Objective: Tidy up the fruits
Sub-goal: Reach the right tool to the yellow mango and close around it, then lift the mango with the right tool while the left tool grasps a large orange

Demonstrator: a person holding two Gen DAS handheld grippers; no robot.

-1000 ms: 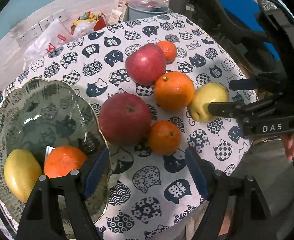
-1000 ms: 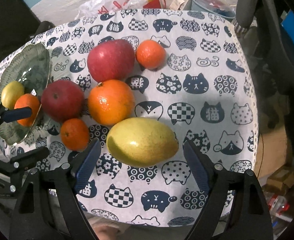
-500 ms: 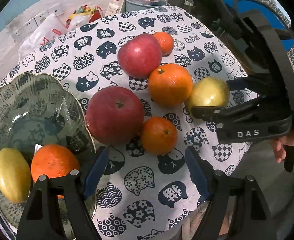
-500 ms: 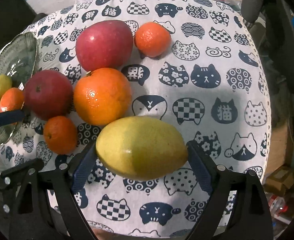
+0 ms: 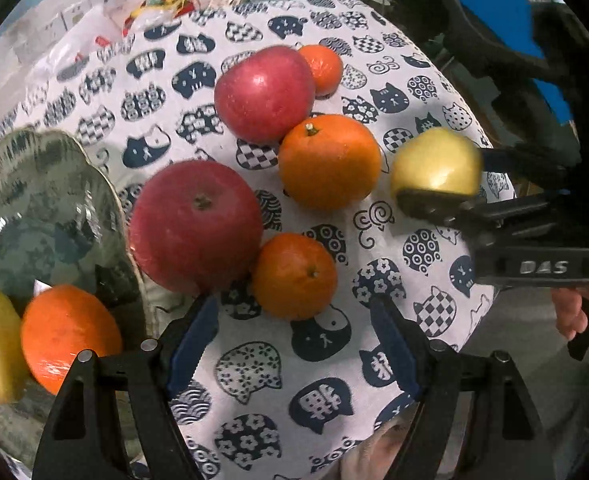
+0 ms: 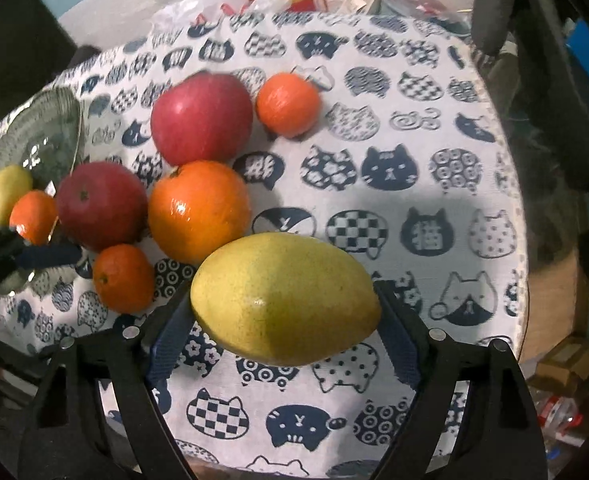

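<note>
1. Right gripper (image 6: 286, 316) fingers clamped on yellow-green mango (image 6: 284, 298), smooth, speckled, oval, raised just right of big orange (image 6: 199, 210).
2. Left gripper (image 5: 292, 344) fingers apart, empty, below big orange, near small tangerine (image 5: 294, 276).

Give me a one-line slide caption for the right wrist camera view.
Right gripper clamps a yellow-green mango above the cat-print tablecloth, beside loose apples and oranges.
</note>
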